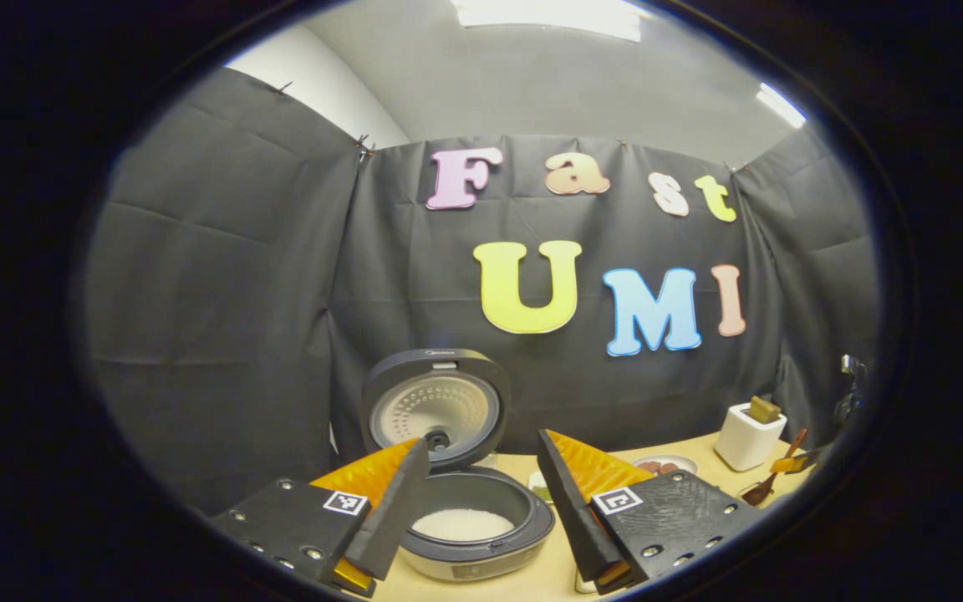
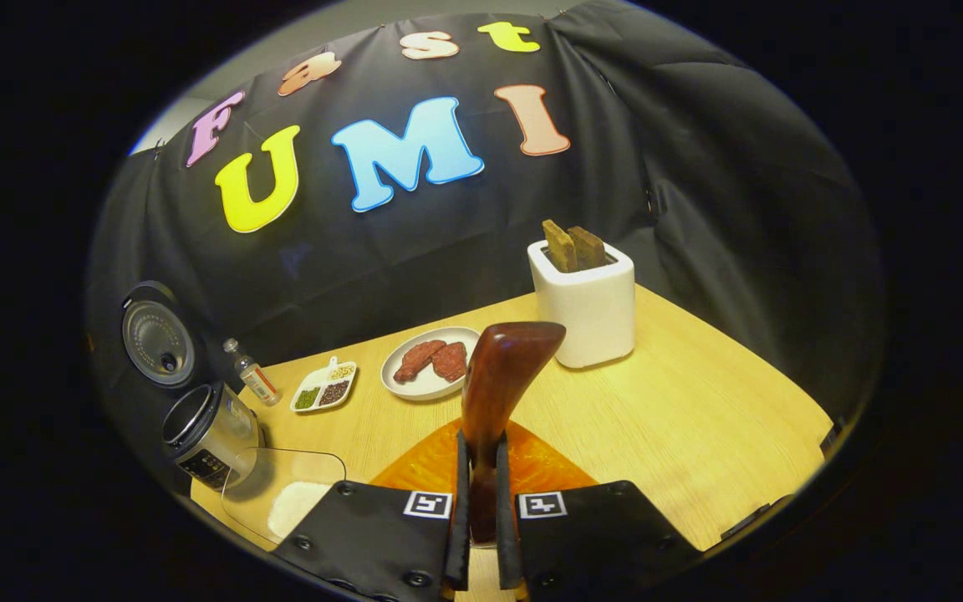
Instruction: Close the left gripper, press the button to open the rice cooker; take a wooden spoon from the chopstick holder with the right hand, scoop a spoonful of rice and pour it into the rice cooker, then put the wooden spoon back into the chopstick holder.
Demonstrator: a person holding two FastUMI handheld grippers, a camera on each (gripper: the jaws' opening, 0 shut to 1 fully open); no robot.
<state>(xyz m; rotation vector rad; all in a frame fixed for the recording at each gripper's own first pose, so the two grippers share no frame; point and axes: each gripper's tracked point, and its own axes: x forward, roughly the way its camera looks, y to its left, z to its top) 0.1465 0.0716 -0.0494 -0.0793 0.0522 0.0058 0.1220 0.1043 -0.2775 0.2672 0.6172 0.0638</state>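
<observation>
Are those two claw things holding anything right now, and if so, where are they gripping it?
The right gripper pinches the wooden spoon by its handle, bowl end up. The left gripper is open and holds nothing.

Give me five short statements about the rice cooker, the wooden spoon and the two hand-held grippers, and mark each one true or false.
1. The rice cooker lid stands open. True.
2. The right hand-held gripper is open with nothing between its fingers. False: it is shut on the wooden spoon.
3. The left hand-held gripper has its fingers spread apart. True.
4. The inner pot of the rice cooker holds nothing. False: white rice lies in it.
5. The chopstick holder lies tipped on its side. False: it stands upright on the table.
</observation>
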